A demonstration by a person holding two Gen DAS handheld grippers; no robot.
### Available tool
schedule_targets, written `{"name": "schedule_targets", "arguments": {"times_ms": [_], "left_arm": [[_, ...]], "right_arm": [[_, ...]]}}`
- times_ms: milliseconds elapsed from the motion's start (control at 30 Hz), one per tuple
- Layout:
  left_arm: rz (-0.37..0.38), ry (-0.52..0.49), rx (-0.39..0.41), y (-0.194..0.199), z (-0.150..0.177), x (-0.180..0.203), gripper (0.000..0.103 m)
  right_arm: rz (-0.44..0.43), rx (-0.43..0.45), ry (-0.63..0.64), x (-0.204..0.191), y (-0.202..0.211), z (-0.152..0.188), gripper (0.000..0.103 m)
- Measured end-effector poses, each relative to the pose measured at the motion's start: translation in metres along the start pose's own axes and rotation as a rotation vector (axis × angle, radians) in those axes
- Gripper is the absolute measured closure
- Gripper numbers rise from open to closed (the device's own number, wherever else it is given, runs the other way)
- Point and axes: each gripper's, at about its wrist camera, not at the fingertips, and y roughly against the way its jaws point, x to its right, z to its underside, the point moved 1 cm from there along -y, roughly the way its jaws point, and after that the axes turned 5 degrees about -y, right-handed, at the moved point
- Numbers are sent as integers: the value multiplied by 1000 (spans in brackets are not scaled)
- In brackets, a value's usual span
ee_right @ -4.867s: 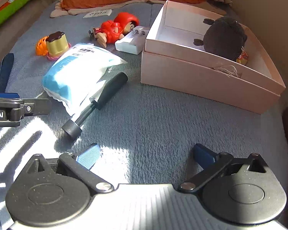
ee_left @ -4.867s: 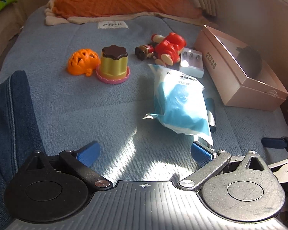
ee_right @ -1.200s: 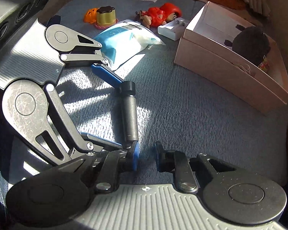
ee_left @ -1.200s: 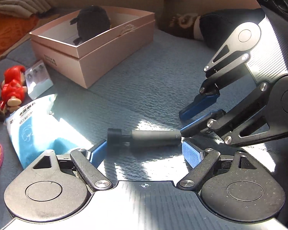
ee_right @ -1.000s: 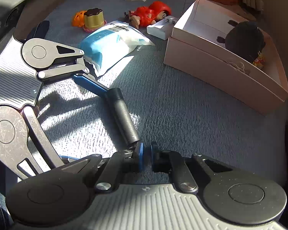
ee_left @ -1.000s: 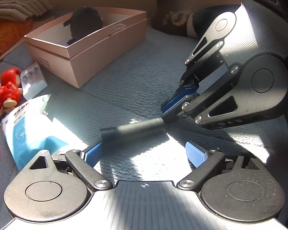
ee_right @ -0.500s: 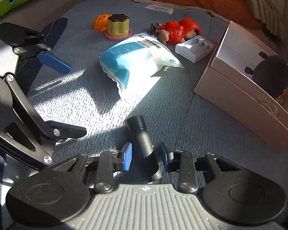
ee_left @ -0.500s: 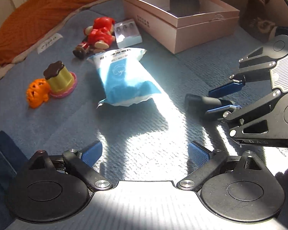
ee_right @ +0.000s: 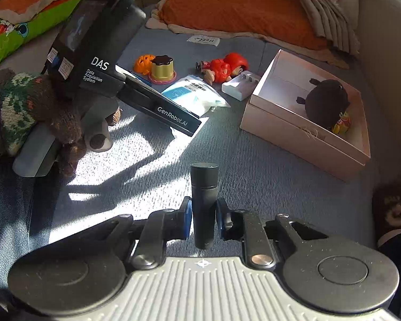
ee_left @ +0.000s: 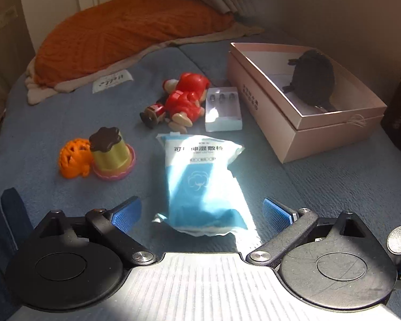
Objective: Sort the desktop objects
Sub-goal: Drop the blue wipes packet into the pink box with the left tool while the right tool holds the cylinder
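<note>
- Right wrist view: the right gripper (ee_right: 203,218) pinches a dark cylinder (ee_right: 203,195) between its blue pads, jaws closing on it; the cylinder points forward, above the blue blanket (ee_right: 254,165).
- Ahead and to the right sits the open pink box (ee_right: 302,139), a black plush (ee_right: 326,101) inside.
- Left wrist view: the left gripper (ee_left: 201,212) has its fingers spread wide, holding nothing; the blue wipes pack (ee_left: 200,184) lies on the blanket between them, untouched.
- Beyond it lie a red doll (ee_left: 185,100), white case (ee_left: 222,109), yellow cup toy (ee_left: 109,152) and orange ball (ee_left: 73,157).
</note>
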Motion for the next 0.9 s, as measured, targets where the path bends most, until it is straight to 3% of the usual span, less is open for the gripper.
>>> {"name": "schedule_targets", "arguments": {"times_ms": [133,167,200,267,367,467,567,733,767,800,900], "left_arm": [[-90,-55,-17,-21,-9,11,5],[-96,-65,-19,-24,-10,12,14],[-102,-75,-26,-25,-10,13,30],[-93,-90,-38,-24,-7,13,41],[-82,-135,-10,-1,1,17,46],[-25,-113,55,38,-6,23,47],[44,-52,170,75,-37,30,47],[101,12,278,80,-100,59,44],[98,14,301,74,-111,65,38],[94,8,310,68,-119,71,23],[75,-6,300,55,-127,77,17]], "right_arm": [[-10,11,-19,3,12,5,85],[-15,14,-27,5,15,5,85],[-21,18,-35,6,19,5,85],[-27,32,-49,11,26,4,85],[-27,72,-65,21,40,1,85],[-24,107,-89,32,52,-1,85],[-19,135,-109,38,56,0,85],[-20,134,-116,42,51,4,85],[-14,130,-116,42,50,6,85],[-7,129,-116,43,50,7,85],[2,131,-128,47,52,10,85]]}}
